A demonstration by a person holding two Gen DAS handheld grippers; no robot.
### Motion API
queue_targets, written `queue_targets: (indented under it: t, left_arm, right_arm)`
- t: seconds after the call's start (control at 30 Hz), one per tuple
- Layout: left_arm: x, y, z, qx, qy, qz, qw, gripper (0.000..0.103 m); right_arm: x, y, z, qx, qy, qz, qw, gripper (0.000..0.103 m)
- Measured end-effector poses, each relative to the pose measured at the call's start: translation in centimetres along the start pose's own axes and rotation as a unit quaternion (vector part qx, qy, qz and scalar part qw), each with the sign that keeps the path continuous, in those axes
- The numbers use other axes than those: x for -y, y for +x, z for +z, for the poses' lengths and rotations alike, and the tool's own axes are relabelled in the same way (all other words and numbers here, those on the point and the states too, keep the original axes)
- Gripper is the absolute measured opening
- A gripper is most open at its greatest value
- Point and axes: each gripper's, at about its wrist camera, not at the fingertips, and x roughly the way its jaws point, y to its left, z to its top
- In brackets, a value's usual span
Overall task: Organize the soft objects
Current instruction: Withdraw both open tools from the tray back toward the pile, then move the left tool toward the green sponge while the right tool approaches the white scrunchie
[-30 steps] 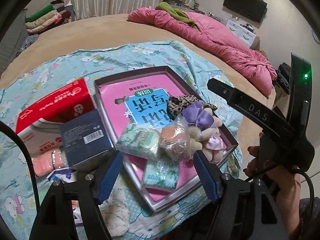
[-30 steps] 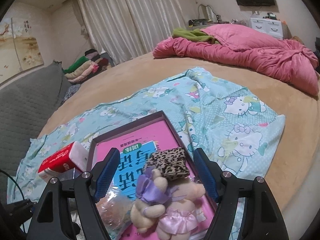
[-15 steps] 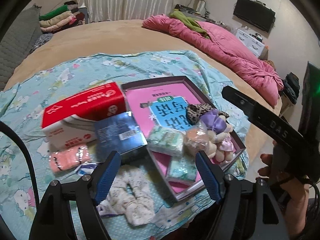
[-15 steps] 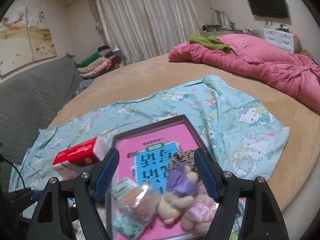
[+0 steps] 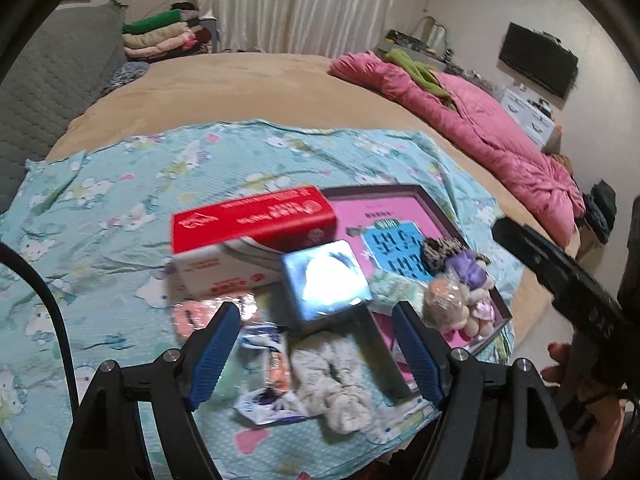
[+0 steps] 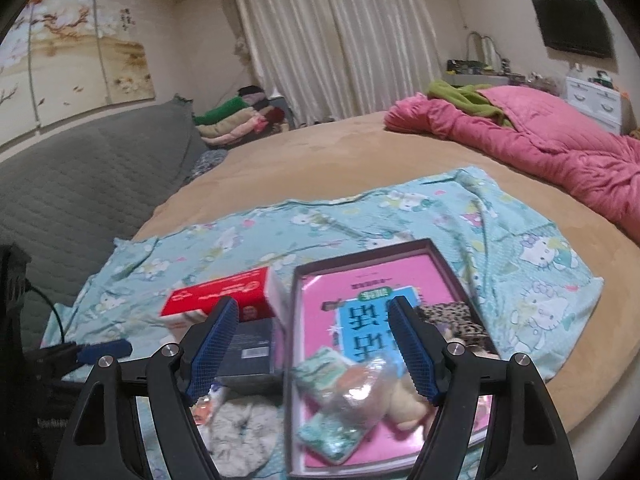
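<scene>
A shallow dark-rimmed tray lies on the blue cartoon sheet with a pink book in it. On the book rest small plush bears, a leopard-print fabric piece, green tissue packs and a clear bagged orange item. A white fabric scrunchie lies on the sheet beside the tray. My left gripper hangs open and empty above the scrunchie and a dark blue box. Above the tray's near end, my right gripper is open and empty too.
A red and white tissue box, a dark blue box, a pink wrapped item and a torn packet crowd the sheet left of the tray. A pink quilt lies far right. A hand holds the right gripper.
Both grippers have pulled back and risen, so the tray and its objects look smaller and farther. The left view has swung left, showing more of the sheet and the scrunchie.
</scene>
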Motion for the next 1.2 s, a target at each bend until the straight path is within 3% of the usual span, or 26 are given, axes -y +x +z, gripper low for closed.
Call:
queue_targets:
  t: [0.67,1.2]
  left_arm:
    - [-7.4,-4.0,-0.7,0.02,-0.058,0.032,0.9976,0.078]
    - [-11.5,-4.2,-2.9,0.01,-0.092,0.053,0.9944,0.078]
  right_arm:
    - [-5.9,-0.9,-0.3,-0.012,-0.057,0.041,0.997,0.079]
    - [-8.3,-0.9,-1.0,-0.029,-0.085,0.057,0.994,0.079]
